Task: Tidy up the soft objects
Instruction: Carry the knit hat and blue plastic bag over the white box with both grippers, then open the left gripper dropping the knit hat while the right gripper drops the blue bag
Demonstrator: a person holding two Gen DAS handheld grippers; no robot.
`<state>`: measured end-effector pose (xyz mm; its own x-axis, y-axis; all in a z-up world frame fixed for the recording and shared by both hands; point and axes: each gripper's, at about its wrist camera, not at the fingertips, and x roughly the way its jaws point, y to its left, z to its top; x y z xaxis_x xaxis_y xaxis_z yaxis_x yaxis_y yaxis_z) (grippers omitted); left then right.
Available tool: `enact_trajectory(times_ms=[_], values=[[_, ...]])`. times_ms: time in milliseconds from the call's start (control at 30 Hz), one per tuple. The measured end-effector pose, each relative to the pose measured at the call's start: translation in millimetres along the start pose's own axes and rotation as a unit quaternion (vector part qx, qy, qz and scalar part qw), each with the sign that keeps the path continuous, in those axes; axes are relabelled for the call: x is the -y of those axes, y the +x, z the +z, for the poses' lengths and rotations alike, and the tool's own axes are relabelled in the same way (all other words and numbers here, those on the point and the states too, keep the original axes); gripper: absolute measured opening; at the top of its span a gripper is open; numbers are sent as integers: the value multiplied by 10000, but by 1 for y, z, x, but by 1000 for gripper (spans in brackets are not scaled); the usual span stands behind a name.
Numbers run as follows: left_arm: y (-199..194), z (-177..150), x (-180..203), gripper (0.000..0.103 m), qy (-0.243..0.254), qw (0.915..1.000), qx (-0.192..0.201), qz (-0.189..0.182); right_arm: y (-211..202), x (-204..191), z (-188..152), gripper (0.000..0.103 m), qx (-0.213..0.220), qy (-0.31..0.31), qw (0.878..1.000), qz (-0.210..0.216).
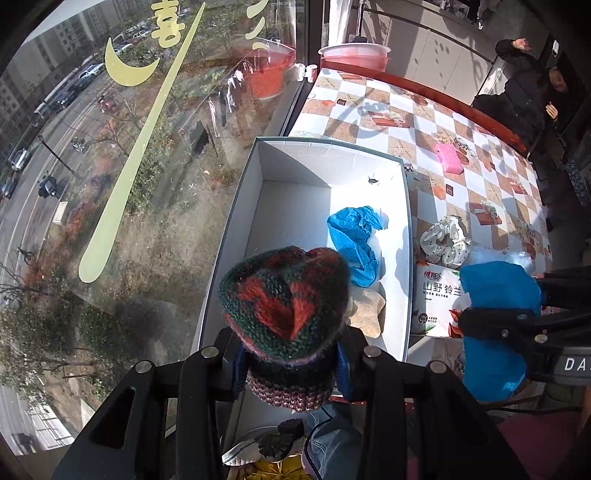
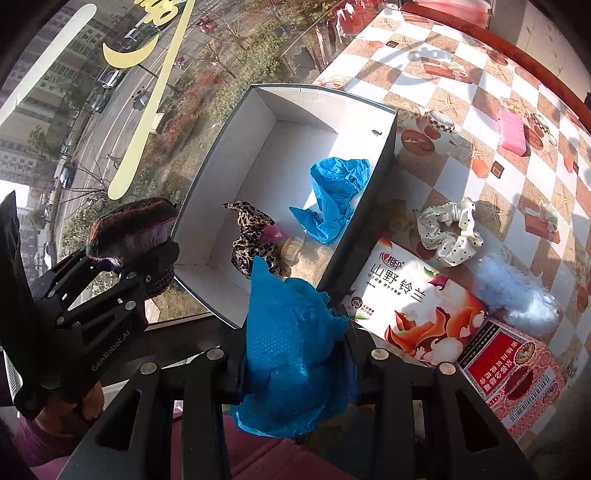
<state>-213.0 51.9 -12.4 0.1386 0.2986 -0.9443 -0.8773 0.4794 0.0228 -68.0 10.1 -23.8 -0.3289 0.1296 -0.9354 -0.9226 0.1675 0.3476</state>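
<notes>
Soft objects lay partly sorted into an open white box standing at the window edge of a checkered tablecloth. Inside the box rested a crumpled blue plastic cover toward its right wall, a leopard-print scrunchie near its front, and a tan cloth beside that. The left gripper pinched a knitted hat of red, green and dark yarn, its pads pressed against the hat's ribbed band, and held it above the near left corner of the box. The right gripper, to the right of the left one, was clamped on a second blue plastic cover, held over the near rim of the box. Outside the box, just right of its wall, lay a white polka-dot scrunchie; nearer stood a white tissue pack with Chinese lettering, touching a red patterned carton. A pale blue fluffy item lay between scrunchie and carton. Farther right on the cloth sat a pink sponge. At the far end of the table stood a pink basin.
</notes>
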Motion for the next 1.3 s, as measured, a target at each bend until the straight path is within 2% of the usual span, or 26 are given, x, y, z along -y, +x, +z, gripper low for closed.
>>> enact_trajectory(times_ms=[1300], values=[[8,1,-11,41,-43,10000,-34,77,5,7,6,39,-16,139,9999,58]])
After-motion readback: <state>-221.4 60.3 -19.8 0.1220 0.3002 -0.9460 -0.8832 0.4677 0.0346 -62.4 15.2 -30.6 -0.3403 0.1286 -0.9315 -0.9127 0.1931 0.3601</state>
